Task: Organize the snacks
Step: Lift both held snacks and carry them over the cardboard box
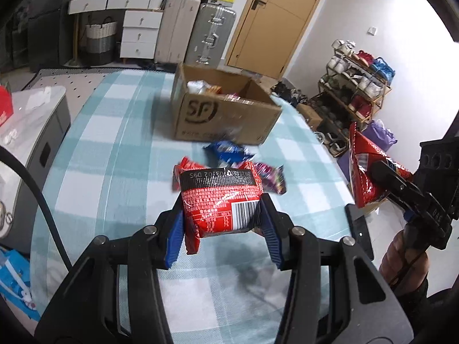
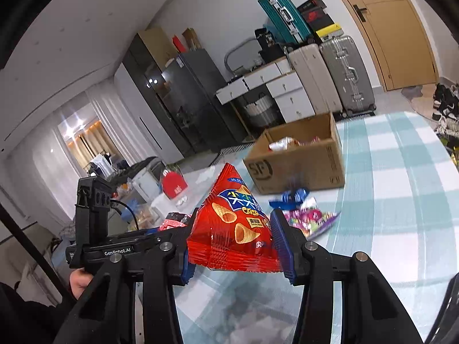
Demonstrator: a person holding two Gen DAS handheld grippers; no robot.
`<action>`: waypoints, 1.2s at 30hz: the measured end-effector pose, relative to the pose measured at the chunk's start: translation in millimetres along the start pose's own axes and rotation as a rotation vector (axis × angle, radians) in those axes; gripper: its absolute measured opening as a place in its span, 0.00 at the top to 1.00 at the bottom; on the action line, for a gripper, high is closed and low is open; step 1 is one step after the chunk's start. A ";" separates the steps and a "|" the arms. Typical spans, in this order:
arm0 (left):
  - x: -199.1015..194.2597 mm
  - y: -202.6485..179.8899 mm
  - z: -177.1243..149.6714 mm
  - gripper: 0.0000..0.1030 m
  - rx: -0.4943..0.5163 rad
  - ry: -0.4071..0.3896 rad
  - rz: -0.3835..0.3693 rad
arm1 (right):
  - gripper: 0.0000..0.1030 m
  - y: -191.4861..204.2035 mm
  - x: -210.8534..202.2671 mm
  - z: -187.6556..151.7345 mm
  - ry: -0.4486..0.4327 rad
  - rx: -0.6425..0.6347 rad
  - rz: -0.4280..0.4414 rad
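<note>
Two-handed carry of snack packets toward the cardboard box [image 1: 226, 114], which stands open on the checked tabletop [image 1: 114, 132] at about 12 o'clock in the left wrist view and at about 1 o'clock in the right wrist view.

Left hand-held gripper [image 1: 222, 223]: jaws closed narrowly on a red packet with a barcode [image 1: 221, 200], blue pads pressing its two sides; the packet is clear of the cloth.

Right hand-held gripper [image 2: 233, 246]: jaws part-closed on a red triangular crisp bag [image 2: 232, 226], gripped across its lower seam with the apex pointing up and away.

Loose items still on the tabletop, between the grippers and the box: a blue packet [image 1: 229, 150] near the box's front wall, and a purple packet [image 2: 309, 218] just beside it, nearer the grippers.

Technique, as a judgement: both loads look ready for the box. Carry each high enough to clear the near wall, pass over the loose packets without brushing them, and bring the packet above the opening before letting go. The puffed crisp bag is likely to slip or crush, so hold pressure steady. Take the hands in one at a time, so the grippers do not collide over the box.
</note>
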State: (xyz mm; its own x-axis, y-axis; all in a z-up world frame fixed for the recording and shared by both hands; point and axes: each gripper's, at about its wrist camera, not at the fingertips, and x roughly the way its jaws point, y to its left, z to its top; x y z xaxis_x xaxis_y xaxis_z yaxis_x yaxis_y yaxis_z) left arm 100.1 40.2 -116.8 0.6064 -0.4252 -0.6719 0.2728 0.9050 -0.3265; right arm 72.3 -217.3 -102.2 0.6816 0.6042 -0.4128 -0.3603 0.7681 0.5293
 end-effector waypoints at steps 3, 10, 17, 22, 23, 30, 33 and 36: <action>-10.2 -9.6 15.3 0.56 0.027 -0.025 -0.003 | 0.54 2.5 -7.6 10.0 -0.017 0.008 0.012; -28.2 -33.0 49.2 0.56 0.084 -0.087 0.005 | 0.54 6.4 -14.9 37.9 -0.043 -0.003 0.031; -23.9 -47.0 86.2 0.56 0.125 -0.095 0.009 | 0.54 12.6 -6.2 78.8 -0.050 -0.039 0.049; -4.9 -44.1 114.5 0.56 0.108 -0.080 0.006 | 0.54 14.3 6.6 108.6 -0.059 -0.050 0.060; 0.9 -43.1 121.0 0.56 0.104 -0.075 0.004 | 0.54 14.4 10.3 115.9 -0.059 -0.053 0.062; 27.3 -40.0 167.9 0.56 0.113 -0.065 0.014 | 0.54 13.6 35.8 159.3 -0.050 -0.061 0.061; 38.9 -39.1 191.6 0.56 0.112 -0.058 0.016 | 0.54 8.9 47.7 181.1 -0.049 -0.044 0.064; 53.1 -37.1 215.0 0.56 0.101 -0.051 0.022 | 0.54 5.1 57.7 200.0 -0.055 -0.042 0.048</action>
State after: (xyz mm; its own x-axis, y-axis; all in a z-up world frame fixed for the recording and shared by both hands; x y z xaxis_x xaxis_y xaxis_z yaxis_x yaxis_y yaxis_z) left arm 282.7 -12.8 2.5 0.6495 -0.4064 -0.6427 0.3317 0.9120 -0.2414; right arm 237.1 -220.9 24.9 0.6963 0.6289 -0.3460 -0.4189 0.7475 0.5156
